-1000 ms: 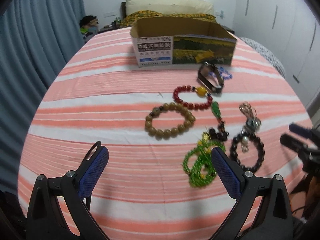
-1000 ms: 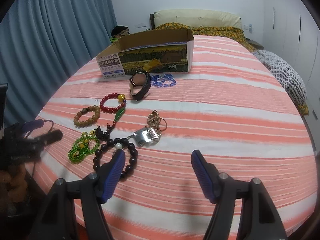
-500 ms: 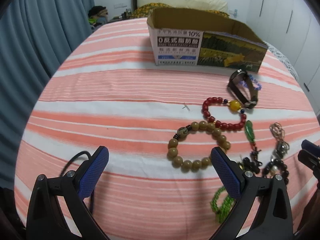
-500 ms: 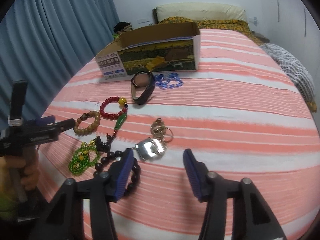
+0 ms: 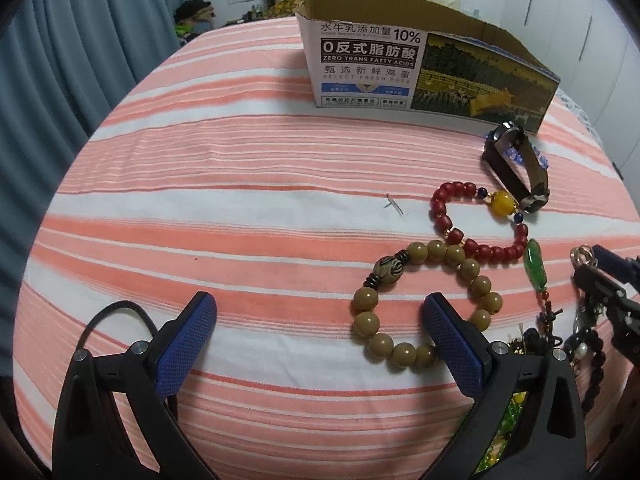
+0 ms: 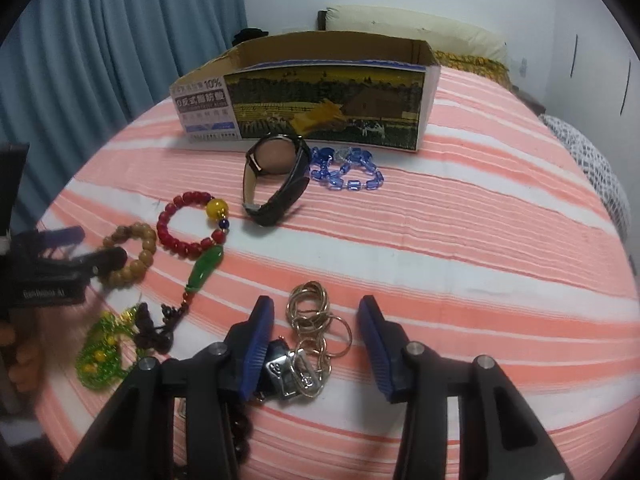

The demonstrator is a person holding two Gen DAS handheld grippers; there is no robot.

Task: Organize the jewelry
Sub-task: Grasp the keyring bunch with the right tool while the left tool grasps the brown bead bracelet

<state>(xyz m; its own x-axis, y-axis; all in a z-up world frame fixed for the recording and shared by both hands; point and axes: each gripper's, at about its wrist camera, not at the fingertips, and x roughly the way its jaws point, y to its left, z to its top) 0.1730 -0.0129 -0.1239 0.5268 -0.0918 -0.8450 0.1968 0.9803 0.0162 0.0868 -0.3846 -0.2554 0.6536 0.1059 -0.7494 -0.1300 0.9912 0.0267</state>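
Observation:
Jewelry lies on the striped bedspread [image 5: 240,208]. My left gripper [image 5: 319,308] is open with bare cloth between its fingers; its right finger overlaps the tan wooden bead bracelet [image 5: 366,299]. Beyond lie a red bead bracelet [image 5: 454,236] and a dark watch [image 5: 520,176]. My right gripper [image 6: 315,308] straddles a gold ring keychain [image 6: 310,308] with a silver charm [image 6: 288,372]. Its jaws are closing and the pads do not touch the rings. A blue crystal bracelet [image 6: 346,172], a green pendant [image 6: 206,268] and a green bead bracelet [image 6: 98,356] lie around.
An open cardboard box [image 6: 320,100] stands behind the jewelry, toward the pillows [image 6: 416,28]. Blue curtains [image 6: 120,40] hang on the left. A black cable [image 5: 112,308] runs by my left gripper. A black bead bracelet [image 5: 596,360] lies partly under the right gripper's fingers.
Both grippers came forward and lower over the bed. The right jaws narrowed and now stand either side of the gold rings. The left gripper slid left, off the green beads to the tan bracelet.

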